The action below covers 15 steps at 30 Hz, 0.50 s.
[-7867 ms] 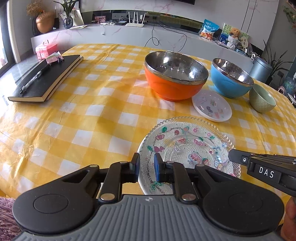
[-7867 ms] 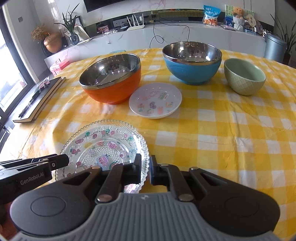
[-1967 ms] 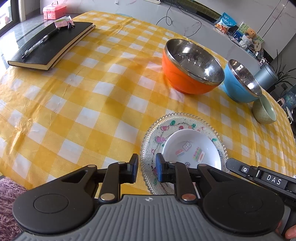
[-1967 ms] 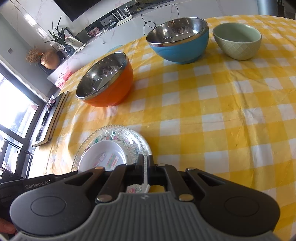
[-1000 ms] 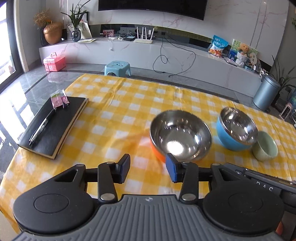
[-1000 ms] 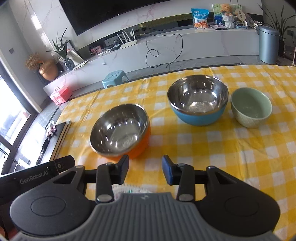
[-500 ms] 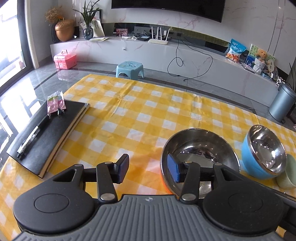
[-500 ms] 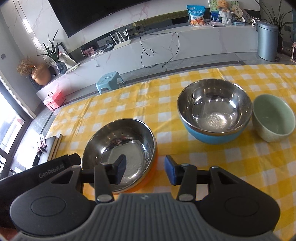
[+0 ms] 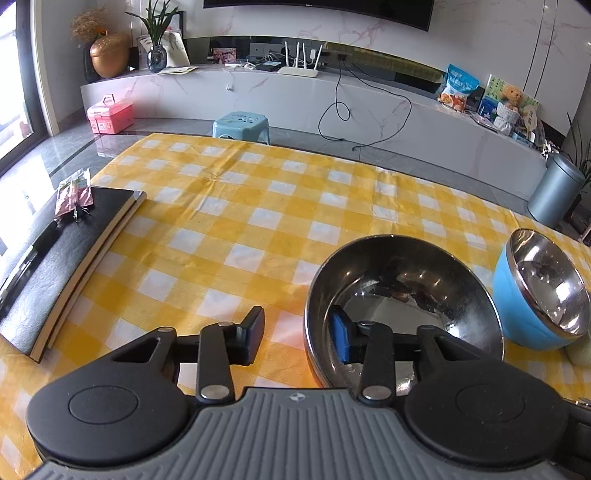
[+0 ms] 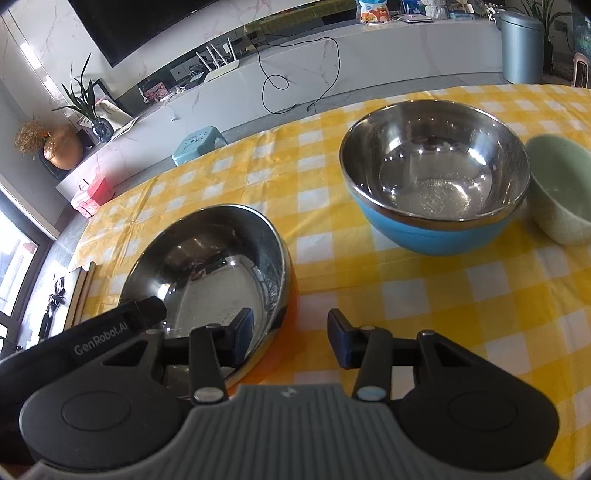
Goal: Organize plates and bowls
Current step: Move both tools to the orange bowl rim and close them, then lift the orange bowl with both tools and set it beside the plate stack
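Lower centre of the left wrist view: my left gripper [image 9: 297,334] straddles the near rim of the orange bowl [image 9: 402,306], jaws closing, pads not yet touching. Blue bowl [image 9: 543,288] sits at right.

Right wrist view, lower centre: my right gripper [image 10: 290,338] straddles the same bowl's [image 10: 210,280] right rim, jaws closing, no contact seen. Green bowl [image 10: 561,192] touches the blue bowl [image 10: 436,184], upper right.

Beyond the claw: white marble wall [image 9: 480,55], dark TV [image 9: 317,11], long marble console [image 9: 332,107], blue stool [image 9: 241,123], grey glossy floor [image 9: 55,155], grey bin [image 9: 556,194] right, daylight from window [image 10: 14,258] left.
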Tool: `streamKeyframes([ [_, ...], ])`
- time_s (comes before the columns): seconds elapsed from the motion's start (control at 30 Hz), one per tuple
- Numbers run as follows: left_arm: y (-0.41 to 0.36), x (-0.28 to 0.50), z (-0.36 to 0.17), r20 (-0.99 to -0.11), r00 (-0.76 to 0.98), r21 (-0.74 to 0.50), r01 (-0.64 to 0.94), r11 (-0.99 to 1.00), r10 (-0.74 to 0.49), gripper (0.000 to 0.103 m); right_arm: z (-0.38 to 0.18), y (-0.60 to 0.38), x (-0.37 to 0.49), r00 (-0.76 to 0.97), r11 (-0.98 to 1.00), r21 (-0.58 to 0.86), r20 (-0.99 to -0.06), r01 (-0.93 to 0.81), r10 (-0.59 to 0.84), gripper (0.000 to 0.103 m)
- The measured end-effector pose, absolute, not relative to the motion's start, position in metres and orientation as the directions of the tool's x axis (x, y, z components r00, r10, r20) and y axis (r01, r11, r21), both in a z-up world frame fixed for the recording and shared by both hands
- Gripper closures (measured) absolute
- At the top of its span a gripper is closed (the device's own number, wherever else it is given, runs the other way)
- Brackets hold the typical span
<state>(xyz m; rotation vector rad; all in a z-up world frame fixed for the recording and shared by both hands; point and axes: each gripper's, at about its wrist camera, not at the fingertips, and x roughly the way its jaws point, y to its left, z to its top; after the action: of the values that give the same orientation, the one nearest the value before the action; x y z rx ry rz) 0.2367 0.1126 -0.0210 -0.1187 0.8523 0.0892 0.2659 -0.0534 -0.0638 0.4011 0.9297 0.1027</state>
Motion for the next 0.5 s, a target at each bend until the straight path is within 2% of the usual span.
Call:
streamKeyframes([
  [0.1, 0.1102, 0.2371, -0.0249, -0.760, 0.650, -0.068, -0.118, 0.991, 0.025, 0.069, -0.0659, -0.0545, 0.2659, 0.601, 0.915, 0.397, -0.751, 0.078, 0.274, 0.066],
  [0.23, 0.1070, 0.2347, -0.0268, -0.757, 0.653, -0.078, -0.093, 0.993, 0.001, 0.085, -0.0662, -0.0566, 0.2629, 0.606, 0.906, 0.419, -0.736, 0.059, 0.301, 0.081],
  [0.27, 0.1061, 0.2342, -0.0266, -0.757, 0.653, -0.078, -0.088, 0.993, -0.002, 0.088, -0.0649, -0.0545, 0.2630, 0.606, 0.907, 0.416, -0.737, 0.058, 0.300, 0.081],
  [0.5, 0.1063, 0.2281, -0.0220, -0.762, 0.647, -0.087, -0.079, 0.993, -0.016, 0.092, -0.0604, -0.0523, 0.2634, 0.589, 0.913, 0.402, -0.757, 0.076, 0.284, 0.085],
])
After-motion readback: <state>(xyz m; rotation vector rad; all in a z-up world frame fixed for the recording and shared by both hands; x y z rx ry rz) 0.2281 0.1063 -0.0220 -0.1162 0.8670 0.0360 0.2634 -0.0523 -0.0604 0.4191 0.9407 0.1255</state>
